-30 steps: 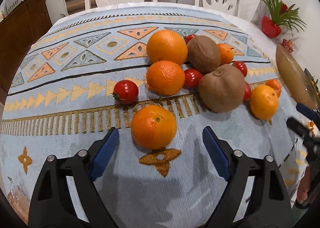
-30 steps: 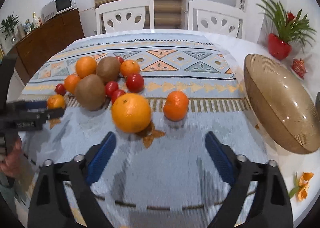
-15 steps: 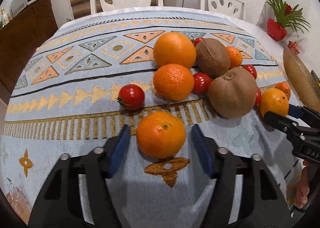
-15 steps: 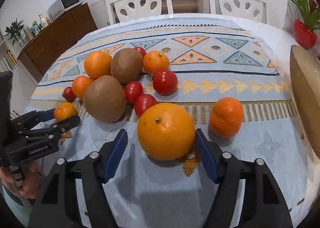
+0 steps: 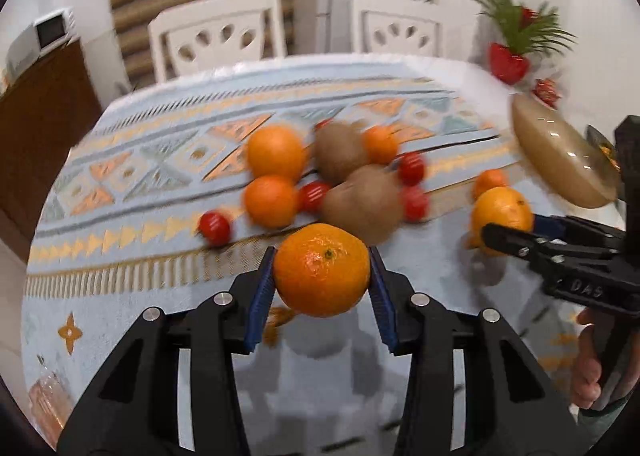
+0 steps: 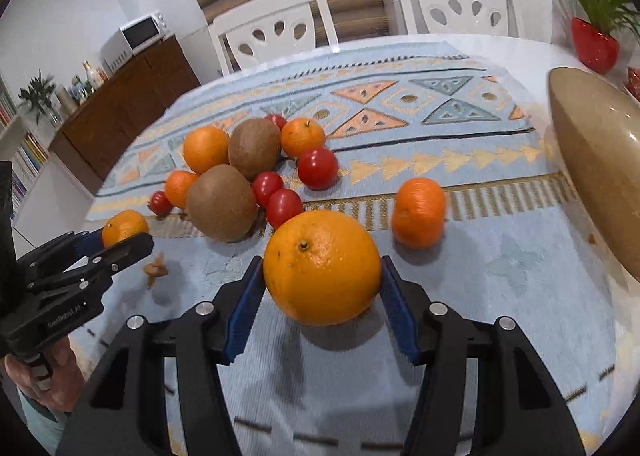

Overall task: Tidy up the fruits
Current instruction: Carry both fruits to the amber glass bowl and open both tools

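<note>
Nearest to me, the left gripper (image 5: 322, 282) has its blue-padded fingers (image 5: 260, 296) pinching a small round orange mandarin (image 5: 321, 270), which sits between the pads, apparently clear of the pale blue patterned cloth on the worktop (image 5: 140, 256). Beside it, the right gripper (image 6: 322, 296) has its own blue fingers (image 6: 244, 306) closed against both sides of a large smooth orange (image 6: 322, 267); whether that fruit is off the cloth I cannot tell. A hand (image 6: 52, 372) shows under the left tool in the right wrist view.

Just beyond, another small mandarin (image 6: 419, 212) lies alone on the cloth. Further back is the cluster: two brown fuzzy kiwis (image 6: 222, 203), several red cherry tomatoes (image 6: 318, 168) and more oranges (image 6: 205, 149), touching one another. At the right edge stands a tan ribbed bowl (image 6: 592, 159). Farthest off are two white chairs (image 6: 272, 31) and a red potted plant (image 6: 594, 43).
</note>
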Tool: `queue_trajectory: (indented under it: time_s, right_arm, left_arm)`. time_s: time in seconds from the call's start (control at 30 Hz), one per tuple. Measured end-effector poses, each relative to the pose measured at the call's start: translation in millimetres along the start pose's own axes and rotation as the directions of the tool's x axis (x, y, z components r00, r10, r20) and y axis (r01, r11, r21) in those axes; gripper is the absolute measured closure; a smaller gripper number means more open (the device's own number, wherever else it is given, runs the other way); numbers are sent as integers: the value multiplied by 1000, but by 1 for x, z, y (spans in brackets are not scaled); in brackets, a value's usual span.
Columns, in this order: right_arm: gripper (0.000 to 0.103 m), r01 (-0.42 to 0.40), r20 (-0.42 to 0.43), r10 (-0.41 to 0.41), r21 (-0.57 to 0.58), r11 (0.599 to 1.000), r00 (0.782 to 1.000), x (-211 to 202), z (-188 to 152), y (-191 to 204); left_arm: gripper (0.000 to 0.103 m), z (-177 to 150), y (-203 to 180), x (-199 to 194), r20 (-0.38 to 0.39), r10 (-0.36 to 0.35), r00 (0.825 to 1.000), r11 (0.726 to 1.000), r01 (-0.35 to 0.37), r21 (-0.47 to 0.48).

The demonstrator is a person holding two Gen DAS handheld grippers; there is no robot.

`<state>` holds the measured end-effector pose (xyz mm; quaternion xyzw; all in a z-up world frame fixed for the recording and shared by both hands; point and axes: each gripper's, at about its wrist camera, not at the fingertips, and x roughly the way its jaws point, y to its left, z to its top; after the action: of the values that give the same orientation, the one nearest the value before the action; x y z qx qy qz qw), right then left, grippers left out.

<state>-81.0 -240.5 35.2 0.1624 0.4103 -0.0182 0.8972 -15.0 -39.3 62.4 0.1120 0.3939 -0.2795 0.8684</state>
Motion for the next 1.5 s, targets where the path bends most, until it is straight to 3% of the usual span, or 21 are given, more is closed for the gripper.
queue_trajectory:
  time_s: [0.17,0.27,0.4,0.5,0.6,0.83,1.1,1.17,1.23,1.3,1.5]
  right_arm:
    - [47,23,84,-27,53,998,996,-50,5,-28]
    - [47,77,139,-94,125,989,986,-85,13,-62]
    - [47,198,158,-244,261,945,957,-120,24,-122]
    - [47,262,123,-320,343,902,939,-130,26,-163]
    - [47,317,65,-374,407,857,925,-129,25,-200]
    - [47,373,-49,-391,436,819,919,-108,30,-240]
    - [46,397,-108,-391,440,805,914,-89,32,-256]
    - [46,394,-113,-386,446,803,915,-88,31,-257]
    - [45,392,-105,-389,454,800,915,-90,32,-257]
    - [45,400,-90,-405,451,798,910,-96,34,-255]
    - [45,401,-58,-419,432,808,906,-111,37,-242]
  left_arm:
    - [59,36,-56,-9,37,-106,994,991,103,88]
    - [59,63,-102,-6,40,-192,981,971,184,150]
    - [59,100,-164,11,18,-332,943,926,322,198]
    - [59,120,-210,35,-29,-445,895,873,441,209]
    - [59,127,-244,60,-76,-478,875,846,482,227]
    - [59,128,-283,118,-221,-531,818,806,568,168]
    - [59,126,-291,137,-251,-516,819,815,560,150]
    - [53,126,-291,136,-249,-514,821,816,558,153]
    - [46,127,-288,133,-245,-524,815,812,566,145]
    - [46,127,-287,129,-233,-516,824,817,556,154]
    - [46,122,-282,116,-227,-520,823,815,558,156]
